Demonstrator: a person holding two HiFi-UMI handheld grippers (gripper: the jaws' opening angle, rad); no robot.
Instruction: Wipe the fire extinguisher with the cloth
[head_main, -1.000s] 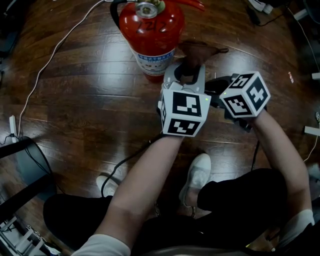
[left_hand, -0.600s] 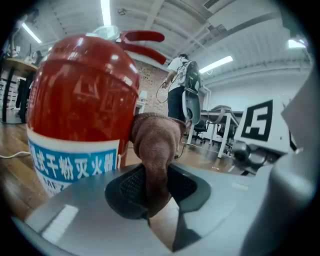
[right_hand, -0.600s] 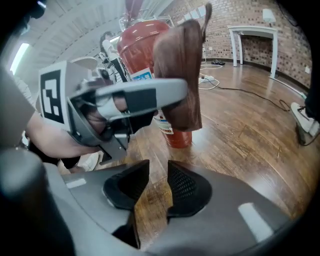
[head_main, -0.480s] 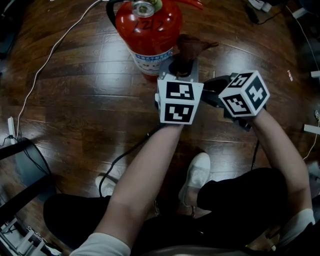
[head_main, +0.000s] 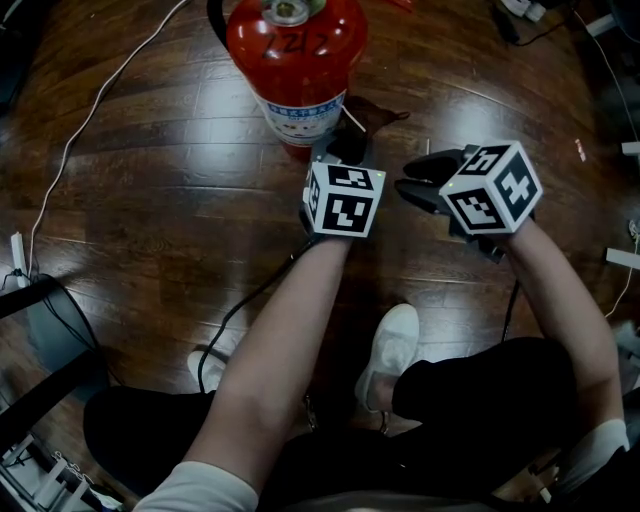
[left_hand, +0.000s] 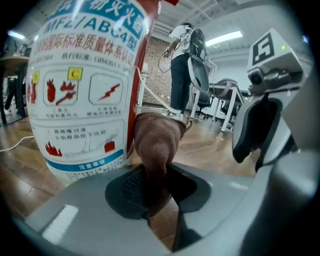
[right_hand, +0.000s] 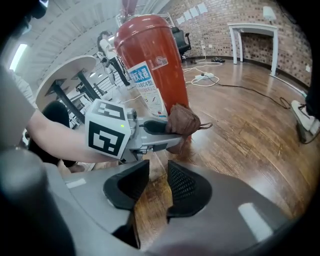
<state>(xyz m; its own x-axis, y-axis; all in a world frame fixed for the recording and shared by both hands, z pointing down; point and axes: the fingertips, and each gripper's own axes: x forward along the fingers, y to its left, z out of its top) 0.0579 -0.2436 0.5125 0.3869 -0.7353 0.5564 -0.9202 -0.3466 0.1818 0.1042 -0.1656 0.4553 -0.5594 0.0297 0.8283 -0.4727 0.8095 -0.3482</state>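
The red fire extinguisher (head_main: 295, 60) stands upright on the wood floor, its white label (left_hand: 80, 90) filling the left of the left gripper view. A brown cloth (head_main: 378, 112) is pinched in my left gripper (head_main: 345, 150), which is shut on it low beside the extinguisher's base. In the left gripper view the cloth (left_hand: 155, 145) rises from the jaws (left_hand: 152, 185) and rests against the cylinder's lower right side. My right gripper (head_main: 418, 185) hovers just right of the left one, jaws slightly apart with only floor between them (right_hand: 155, 175). It looks at the cloth (right_hand: 184, 120) and extinguisher (right_hand: 150, 60).
A white cable (head_main: 90, 120) runs across the floor at the left and a black cable (head_main: 250, 320) trails under my left arm. The person's shoe (head_main: 392, 350) is below the grippers. A black chair base (head_main: 50, 330) sits at the left edge. A power strip (right_hand: 207, 76) lies farther off.
My left gripper has moved lower and forward with the cloth, bringing it to the extinguisher's lower right side. The right gripper has stayed in place.
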